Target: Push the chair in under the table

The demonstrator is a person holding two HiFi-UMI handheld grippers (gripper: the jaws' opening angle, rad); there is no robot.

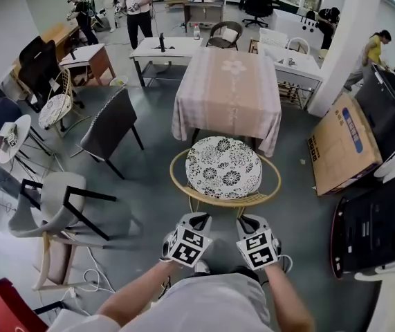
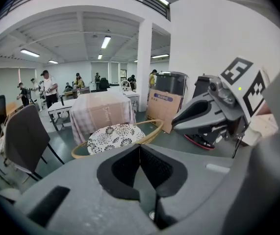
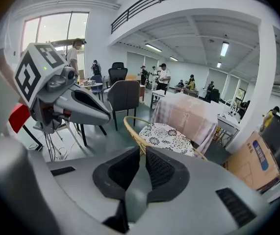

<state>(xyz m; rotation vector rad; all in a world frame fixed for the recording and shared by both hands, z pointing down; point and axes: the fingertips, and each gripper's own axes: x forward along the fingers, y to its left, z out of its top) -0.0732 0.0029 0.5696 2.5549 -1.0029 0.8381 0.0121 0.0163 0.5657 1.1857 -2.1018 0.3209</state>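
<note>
the round rattan chair with a black-and-white floral cushion stands on the grey floor, its front at the edge of the table draped in a pale pink checked cloth, its seat not under it. its legs are mostly hidden beneath the seat. both forearms reach forward and down. the left gripper and right gripper hover side by side near the chair's back rim, jaws pressed together on nothing.

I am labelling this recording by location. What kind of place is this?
Probably an open workshop or lab hall, not a home: mismatched chairs like the dark grey chair stand about, a large brown cardboard box lies nearby, and people stand beyond the white rectangular table.
</note>
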